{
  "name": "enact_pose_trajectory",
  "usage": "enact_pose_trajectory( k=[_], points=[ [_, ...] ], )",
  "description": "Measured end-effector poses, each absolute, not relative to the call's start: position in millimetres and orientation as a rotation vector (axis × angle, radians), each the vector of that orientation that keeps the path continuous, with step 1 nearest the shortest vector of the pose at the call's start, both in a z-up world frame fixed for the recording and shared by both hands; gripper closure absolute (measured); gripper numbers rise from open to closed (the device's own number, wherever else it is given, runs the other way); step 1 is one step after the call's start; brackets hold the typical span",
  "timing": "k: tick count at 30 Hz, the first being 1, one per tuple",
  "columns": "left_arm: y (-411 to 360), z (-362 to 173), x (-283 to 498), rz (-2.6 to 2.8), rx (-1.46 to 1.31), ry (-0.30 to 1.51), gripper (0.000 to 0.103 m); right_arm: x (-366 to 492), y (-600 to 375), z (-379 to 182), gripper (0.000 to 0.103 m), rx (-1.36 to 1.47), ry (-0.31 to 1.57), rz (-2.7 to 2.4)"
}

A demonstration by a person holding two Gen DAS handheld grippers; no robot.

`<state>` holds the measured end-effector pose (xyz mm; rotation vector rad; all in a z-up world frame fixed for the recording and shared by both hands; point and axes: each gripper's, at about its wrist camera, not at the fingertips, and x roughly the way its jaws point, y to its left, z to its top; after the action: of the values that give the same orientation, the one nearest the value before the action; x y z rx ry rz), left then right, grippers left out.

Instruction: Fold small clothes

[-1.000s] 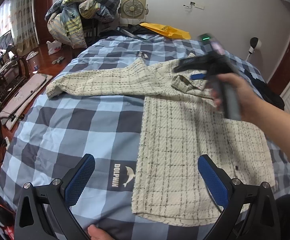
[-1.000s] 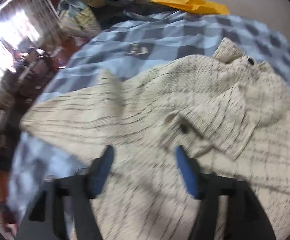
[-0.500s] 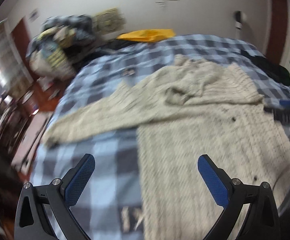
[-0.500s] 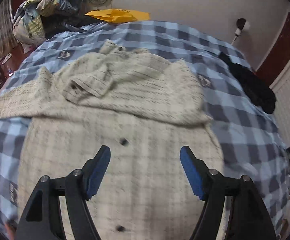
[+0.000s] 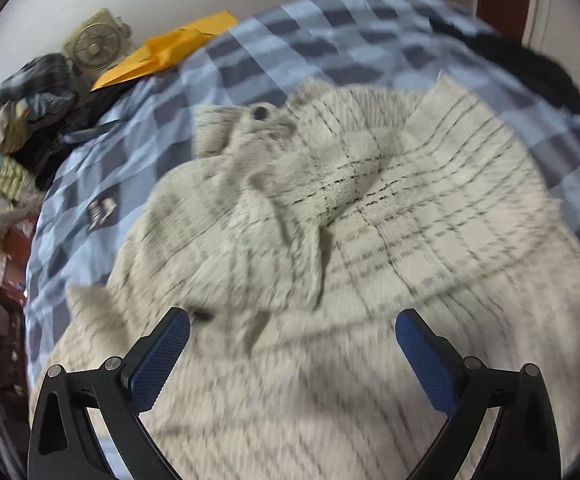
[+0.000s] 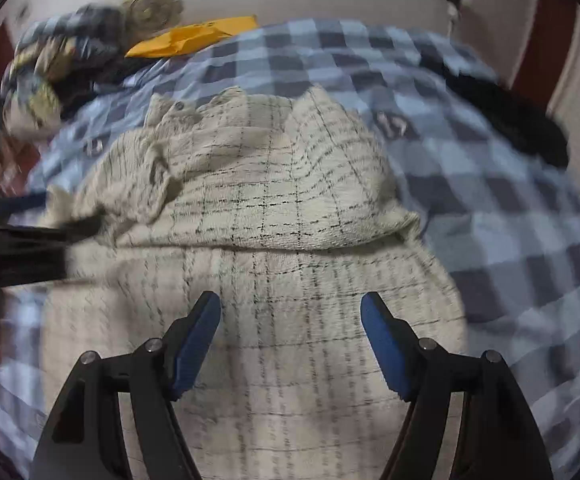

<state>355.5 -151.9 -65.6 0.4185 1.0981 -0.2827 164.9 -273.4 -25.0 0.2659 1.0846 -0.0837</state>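
The cream woven jacket with thin black check lines lies on the blue-and-grey checked bedspread, sleeves folded across its upper part. The left gripper and right gripper hover above it, fingers spread wide, grasping nothing.

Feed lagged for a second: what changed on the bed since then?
The left gripper swung across from the bare bedspread to above the cream checked jacket's bunched collar area. The right gripper pulled back over its lower panel. Both stayed open and empty; the jacket lies as before.
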Motion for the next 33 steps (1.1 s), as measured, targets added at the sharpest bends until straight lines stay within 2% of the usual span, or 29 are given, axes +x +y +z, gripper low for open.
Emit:
enact_pose_trajectory(
  k=[6,7,8,9,11,14,24,27,33],
  points=[
    [-168,-112,399,-0.290,0.374,1.223,0.002,167,-296,-40,0.034,0.510,1.097,-0.043],
    [-168,-117,403,-0.283,0.371,1.236,0.010,168,-296,-42,0.033,0.521,1.102,-0.035],
    [-167,-122,406,-0.262,0.384,1.245,0.025,169,-296,-44,0.033,0.535,1.105,-0.027],
    [-164,-126,408,-0.236,0.402,1.254,0.044,169,-295,-46,0.033,0.552,1.108,-0.019],
    [-155,-130,414,-0.188,0.407,1.272,0.065,170,-297,-47,0.033,0.573,1.109,-0.009],
    [-132,-120,421,-0.197,0.274,1.289,0.079,169,-297,-46,0.033,0.582,1.103,-0.006],
    [-42,-76,438,-0.142,-0.011,1.228,0.085,171,-294,-47,0.033,0.582,1.105,0.019],
    [-15,-71,446,-0.106,-0.058,1.215,0.089,172,-292,-48,0.033,0.566,1.106,0.020],
    [-2,-72,472,-0.160,-0.060,1.187,0.088,174,-285,-49,0.033,0.528,1.109,0.020]
  ],
)
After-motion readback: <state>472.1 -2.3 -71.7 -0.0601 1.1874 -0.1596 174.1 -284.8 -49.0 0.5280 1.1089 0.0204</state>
